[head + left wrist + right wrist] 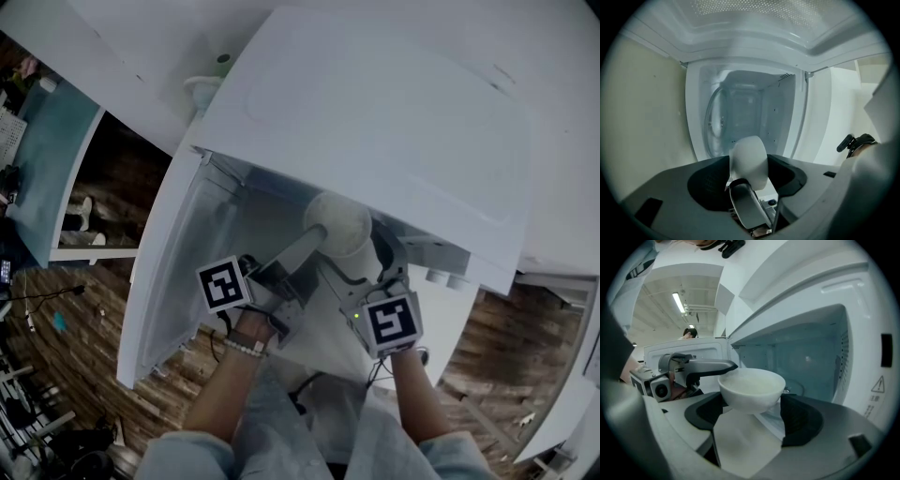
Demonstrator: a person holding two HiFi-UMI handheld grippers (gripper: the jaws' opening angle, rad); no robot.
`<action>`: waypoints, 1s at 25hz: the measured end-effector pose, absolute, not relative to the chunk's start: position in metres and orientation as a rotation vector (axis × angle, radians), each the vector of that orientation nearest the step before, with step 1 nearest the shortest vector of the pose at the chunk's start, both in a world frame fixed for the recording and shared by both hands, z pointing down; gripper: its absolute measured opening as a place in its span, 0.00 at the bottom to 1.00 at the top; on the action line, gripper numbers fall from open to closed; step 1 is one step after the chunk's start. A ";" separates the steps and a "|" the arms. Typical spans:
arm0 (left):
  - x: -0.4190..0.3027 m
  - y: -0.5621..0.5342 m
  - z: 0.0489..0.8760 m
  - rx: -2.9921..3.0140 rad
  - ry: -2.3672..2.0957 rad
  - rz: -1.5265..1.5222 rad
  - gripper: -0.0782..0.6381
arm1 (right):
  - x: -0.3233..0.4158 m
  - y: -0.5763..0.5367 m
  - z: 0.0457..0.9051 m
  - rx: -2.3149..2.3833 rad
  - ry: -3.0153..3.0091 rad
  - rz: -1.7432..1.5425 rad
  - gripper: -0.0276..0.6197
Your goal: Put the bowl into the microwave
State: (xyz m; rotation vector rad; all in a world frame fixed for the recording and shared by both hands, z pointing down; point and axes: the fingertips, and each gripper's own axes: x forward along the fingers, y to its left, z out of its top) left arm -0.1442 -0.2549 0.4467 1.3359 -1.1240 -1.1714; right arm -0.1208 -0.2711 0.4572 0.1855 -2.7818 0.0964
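Observation:
A white bowl (339,225) hangs in front of the open microwave (375,122), at its mouth. My left gripper (302,248) reaches in from the left and is shut on the bowl's rim; in the left gripper view the bowl (749,161) shows edge-on above the lower finger (749,206). My right gripper (377,262) is just right of the bowl. In the right gripper view the bowl (751,389) sits upright between my right gripper's (752,417) wide-apart jaws, and the pads do not press on it. The left gripper's finger (710,366) lies over the bowl's left rim.
The microwave door (183,258) swings open to the left and downward in the head view. The cavity (750,112) holds a glass turntable (715,123) and nothing else I can see. Wooden floor lies below, with a teal-topped table (42,159) far left.

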 end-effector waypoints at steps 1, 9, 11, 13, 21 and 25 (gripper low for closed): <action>-0.146 -0.257 0.449 1.333 -1.132 -1.162 0.45 | -0.122 -0.273 0.460 0.191 -2.774 0.105 0.66; -0.159 -0.265 0.468 1.276 -1.157 -1.157 0.44 | -0.138 -0.281 0.475 0.208 -2.750 0.096 0.66; -0.162 -0.266 0.474 1.259 -1.177 -1.141 0.43 | -0.141 -0.281 0.481 0.203 -2.724 0.076 0.66; -0.163 -0.267 0.479 1.250 -1.197 -1.116 0.43 | -0.143 -0.281 0.485 0.204 -2.713 0.073 0.66; -0.161 -0.275 0.488 1.244 -1.226 -1.037 0.48 | -0.149 -0.288 0.490 0.226 -2.707 0.094 0.65; -0.165 -0.275 0.487 1.235 -1.234 -1.059 0.48 | -0.151 -0.293 0.493 0.232 -2.678 0.058 0.65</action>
